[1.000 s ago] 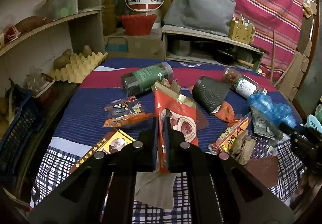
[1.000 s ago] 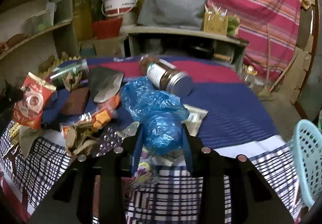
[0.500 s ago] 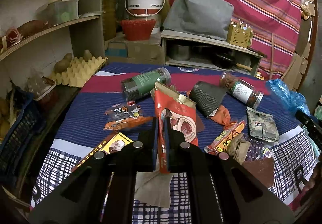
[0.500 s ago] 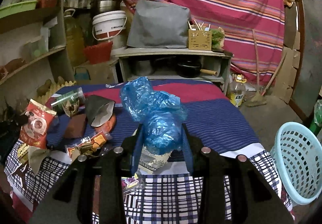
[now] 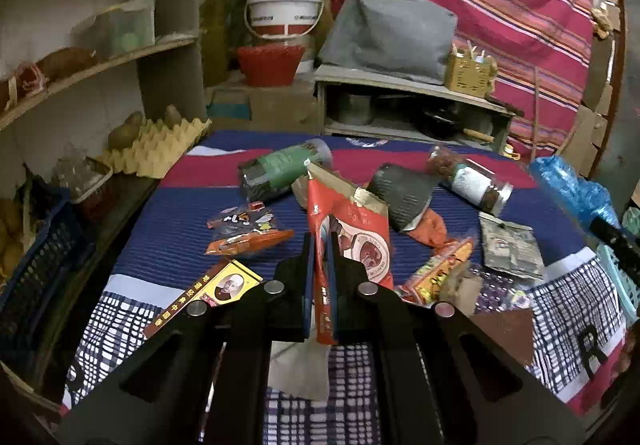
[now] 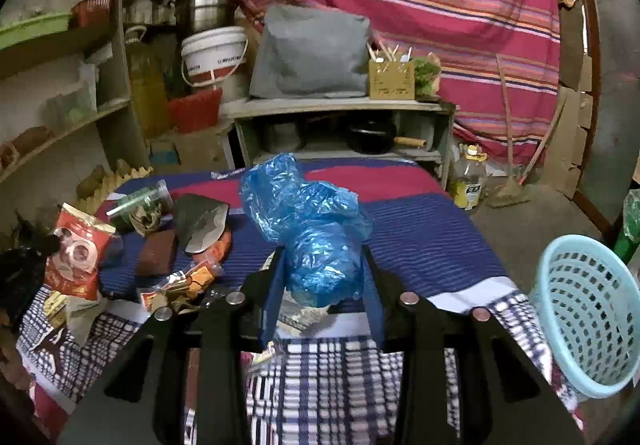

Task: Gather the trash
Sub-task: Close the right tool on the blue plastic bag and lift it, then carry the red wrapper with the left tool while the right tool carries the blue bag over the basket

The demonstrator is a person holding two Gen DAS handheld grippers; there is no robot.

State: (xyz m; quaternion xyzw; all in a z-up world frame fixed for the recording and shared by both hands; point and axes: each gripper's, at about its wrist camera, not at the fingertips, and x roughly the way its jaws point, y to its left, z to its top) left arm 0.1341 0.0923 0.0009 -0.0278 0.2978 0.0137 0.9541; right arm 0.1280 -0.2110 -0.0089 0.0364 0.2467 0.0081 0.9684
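Observation:
My left gripper (image 5: 319, 245) is shut on a red snack packet (image 5: 352, 229) and holds it upright above the table; the packet also shows in the right wrist view (image 6: 78, 249). My right gripper (image 6: 322, 257) is shut on a crumpled blue plastic bag (image 6: 308, 229), held above the table's right part; the bag shows at the right edge of the left wrist view (image 5: 572, 189). A light blue trash basket (image 6: 584, 309) stands on the floor right of the table.
The cloth-covered table (image 5: 168, 237) holds a green jar (image 5: 284, 169), a labelled jar (image 5: 472, 185), a dark pouch (image 5: 404, 193), orange wrappers (image 5: 248, 241), a yellow-red box (image 5: 204, 297) and a grey-green packet (image 5: 508, 245). Shelves (image 5: 100, 65) stand left, a low cabinet (image 6: 340, 125) behind.
My right gripper has lifted the blue bag up and away from the trash pile and swung right, bringing the basket into view. My left gripper still holds the red packet, nearly unmoved.

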